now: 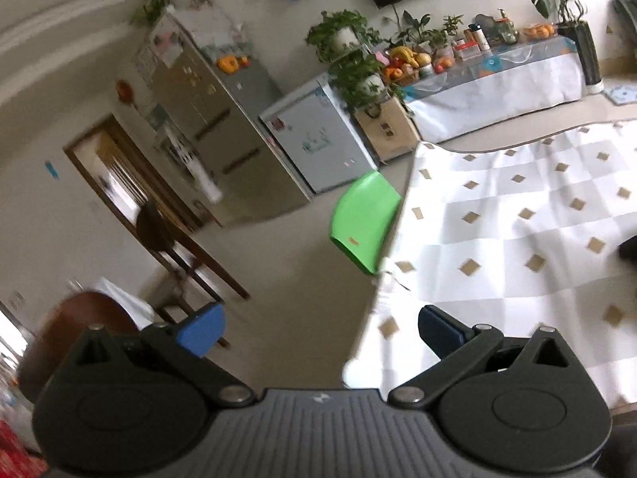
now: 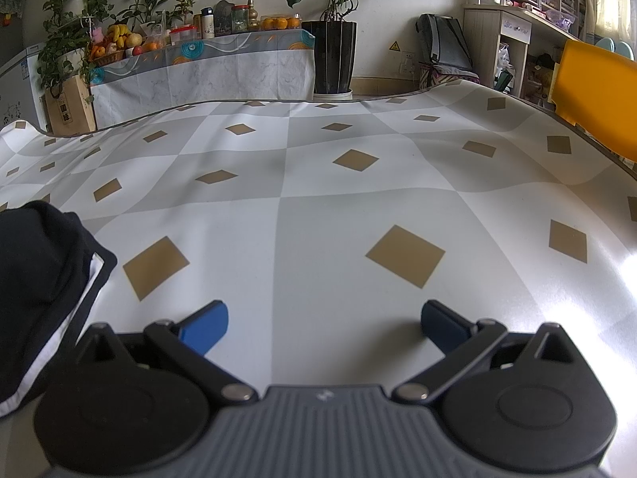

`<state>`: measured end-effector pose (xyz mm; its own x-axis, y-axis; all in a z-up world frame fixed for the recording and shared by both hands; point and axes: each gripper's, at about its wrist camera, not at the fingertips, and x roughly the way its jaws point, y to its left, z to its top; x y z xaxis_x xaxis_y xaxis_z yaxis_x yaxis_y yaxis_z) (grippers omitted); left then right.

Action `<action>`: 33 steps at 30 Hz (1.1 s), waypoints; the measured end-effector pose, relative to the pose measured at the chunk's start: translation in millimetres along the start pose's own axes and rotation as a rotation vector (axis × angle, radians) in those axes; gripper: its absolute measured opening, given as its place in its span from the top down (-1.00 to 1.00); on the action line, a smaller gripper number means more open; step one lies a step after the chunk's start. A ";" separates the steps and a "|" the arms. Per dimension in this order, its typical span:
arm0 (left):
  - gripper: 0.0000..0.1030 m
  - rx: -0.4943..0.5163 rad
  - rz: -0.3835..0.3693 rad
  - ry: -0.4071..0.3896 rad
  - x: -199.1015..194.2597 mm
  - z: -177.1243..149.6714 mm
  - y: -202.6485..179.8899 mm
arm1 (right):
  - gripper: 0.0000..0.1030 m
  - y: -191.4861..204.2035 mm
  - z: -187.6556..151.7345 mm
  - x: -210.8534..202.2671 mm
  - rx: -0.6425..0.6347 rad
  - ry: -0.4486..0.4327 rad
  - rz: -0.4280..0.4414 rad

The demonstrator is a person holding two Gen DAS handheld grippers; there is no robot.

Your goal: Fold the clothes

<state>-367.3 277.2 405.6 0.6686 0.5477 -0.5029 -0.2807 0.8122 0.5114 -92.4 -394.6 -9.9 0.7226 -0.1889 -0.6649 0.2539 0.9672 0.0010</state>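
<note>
The table (image 2: 318,207) carries a smooth, slightly glossy cloth, checked in white and pale grey with tan diamonds. It lies with shallow ripples toward the far edge and hangs over the left edge in soft folds. I judge it serves as a clean, flat bed for folding; most of it is bare.

The garment (image 2: 40,279) lies bunched at the near left of the table: dark navy or black fabric, soft and matte, with a narrow white band along one hem. It is crumpled, not spread, so I judge folding not yet begun. My left wrist view catches only a dark sliver of it at the far right of the frame.

My right gripper (image 2: 324,324) hovers low over the near edge, jaws spread wide and holding nothing, just beside the garment but apart from it. I judge it is poised to reach left for the hem.

My left gripper (image 1: 320,330) is also spread and empty. It is tilted off the table's left edge, one pad over the floor and the other over the cloth. That view is blurred.

A green chair (image 1: 364,221), hard moulded plastic, stands just beside the left edge.
</note>
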 end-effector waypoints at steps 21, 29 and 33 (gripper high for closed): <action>-1.00 0.049 -0.350 0.080 -22.7 -38.6 -133.2 | -1.00 0.2 0.0 0.1 0.000 0.000 0.000; -1.00 -0.206 -0.559 0.111 -38.4 -28.8 -158.7 | -1.00 0.3 0.1 0.2 0.000 0.000 0.000; -1.00 -0.353 -0.645 0.048 -55.2 -9.5 -160.2 | -1.00 0.4 0.1 0.2 0.000 0.000 0.000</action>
<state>-365.8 118.7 344.9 0.7473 -0.0587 -0.6619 -0.0526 0.9877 -0.1469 -92.1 -394.3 -10.0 0.7225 -0.1889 -0.6651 0.2540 0.9672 0.0012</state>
